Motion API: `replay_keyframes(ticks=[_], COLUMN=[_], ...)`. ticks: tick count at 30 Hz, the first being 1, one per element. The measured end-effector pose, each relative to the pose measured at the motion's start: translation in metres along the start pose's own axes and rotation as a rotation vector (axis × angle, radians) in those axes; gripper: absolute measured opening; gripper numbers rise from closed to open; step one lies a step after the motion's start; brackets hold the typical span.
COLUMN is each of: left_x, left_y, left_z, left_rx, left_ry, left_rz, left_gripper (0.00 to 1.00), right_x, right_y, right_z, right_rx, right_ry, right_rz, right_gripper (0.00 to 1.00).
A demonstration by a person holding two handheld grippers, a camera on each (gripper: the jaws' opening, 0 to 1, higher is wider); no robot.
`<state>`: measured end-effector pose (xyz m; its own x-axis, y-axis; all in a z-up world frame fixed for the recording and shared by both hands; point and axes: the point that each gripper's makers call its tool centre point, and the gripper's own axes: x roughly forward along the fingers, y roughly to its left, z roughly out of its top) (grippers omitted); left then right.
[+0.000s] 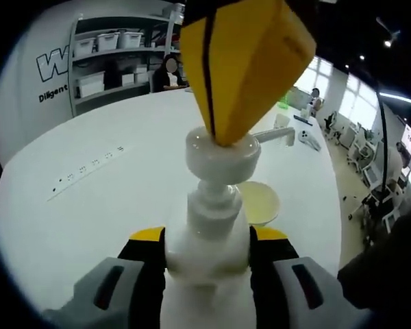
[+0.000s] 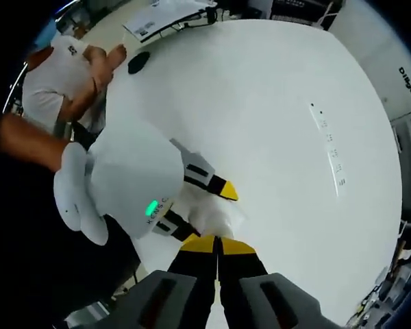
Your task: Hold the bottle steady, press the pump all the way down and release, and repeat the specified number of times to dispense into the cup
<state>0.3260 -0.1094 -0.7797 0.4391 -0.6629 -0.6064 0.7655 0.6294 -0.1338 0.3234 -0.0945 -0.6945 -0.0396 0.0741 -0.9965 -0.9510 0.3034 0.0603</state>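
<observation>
Fingers [image 1: 212, 72] over pump [image 1: 222, 152] (cup [image 1: 259, 203] behind)

Left gripper view: camera low, just above white table [image 1: 109, 205], facing level across it toward far edge and shelving [image 1: 116, 55] beyond. Very near pump bottle [image 1: 209, 233] held between own jaws; right gripper [image 1: 243, 62] enters from above, close to lens.

Right gripper view: camera high, facing steeply down onto table [image 2: 281, 123], own jaws closed together at bottom. Left gripper [image 2: 202, 199] directly below, very near.

Shared: bottle [image 2: 216, 216], both grippers, table top, printed strip [image 1: 89, 168] [image 2: 332, 151] on it.
</observation>
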Motion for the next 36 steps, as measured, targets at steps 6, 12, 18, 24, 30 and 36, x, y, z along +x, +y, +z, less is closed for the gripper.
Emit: replay_keyframes(ticks=[6,12,18,24,30,36], left_x=[0.0,0.001,0.001,0.002,0.004,0.003], left_y=[0.0,-0.001,-0.001,0.0,0.001,0.001], left_z=[0.0,0.0,0.0,0.001,0.001,0.0], left_rx=[-0.004,-0.01,-0.018,-0.024,-0.029,-0.029], left_ry=[0.001,0.004,0.004,0.005,0.004,0.007], left_rz=[-0.01,-0.012,-0.009,-0.012,-0.015,-0.015], left_gripper=[0.46,0.46,0.46,0.46,0.46,0.46], right_x=[0.001,0.002,0.006,0.006,0.015,0.008], right_y=[0.002,0.001,0.0,-0.001,-0.002,-0.002], right_z=[0.0,0.001,0.001,0.001,0.0,0.002], right_rx=[-0.038,-0.048,-0.053,-0.051,-0.025,-0.003], right_ry=[-0.002,0.009,0.028,0.032,0.042,0.026], right_rz=[0.001,0.004,0.016,0.018,0.048,0.042], right_gripper=[0.0,0.0,0.0,0.0,0.0,0.0])
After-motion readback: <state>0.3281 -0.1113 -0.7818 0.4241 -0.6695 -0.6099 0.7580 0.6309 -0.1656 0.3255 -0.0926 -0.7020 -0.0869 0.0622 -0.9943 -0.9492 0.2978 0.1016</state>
